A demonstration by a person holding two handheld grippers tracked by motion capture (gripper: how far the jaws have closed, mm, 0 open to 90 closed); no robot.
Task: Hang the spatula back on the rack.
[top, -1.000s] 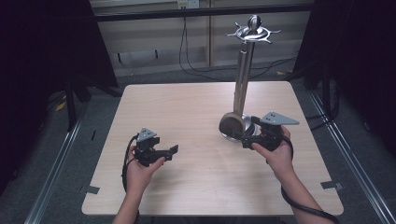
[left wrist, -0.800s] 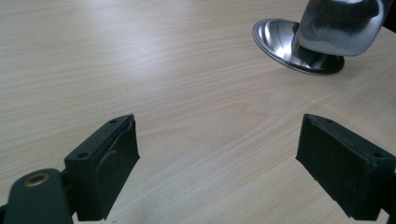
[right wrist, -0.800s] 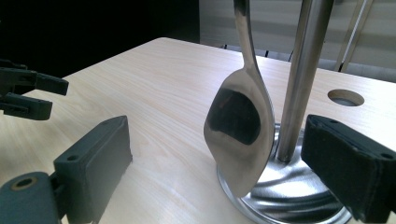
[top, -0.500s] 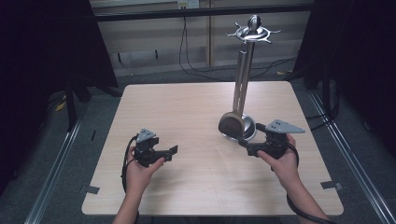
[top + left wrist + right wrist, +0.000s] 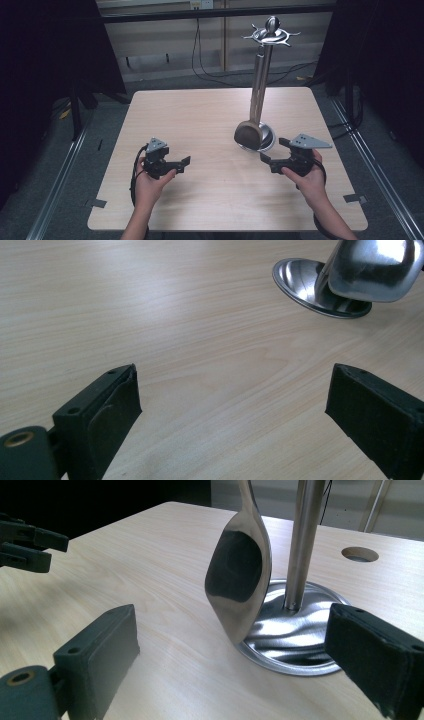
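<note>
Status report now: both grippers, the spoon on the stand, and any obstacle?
Left gripper open, empty, over bare table. Right gripper open, empty, jaws facing the spoon. Spoon hangs on the stand, bowl just above the base. Nothing in the way.

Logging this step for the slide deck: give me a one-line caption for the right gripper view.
Open right gripper faces the spoon hanging beside the stand pole over its base.

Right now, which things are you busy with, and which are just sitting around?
Busy with:
- the big metal spoon hanging on the stand
- right gripper, open, close to the spoon
- left gripper, open, holding nothing

Just sitting around:
- the round hole in the table
- cables on the floor behind
</note>
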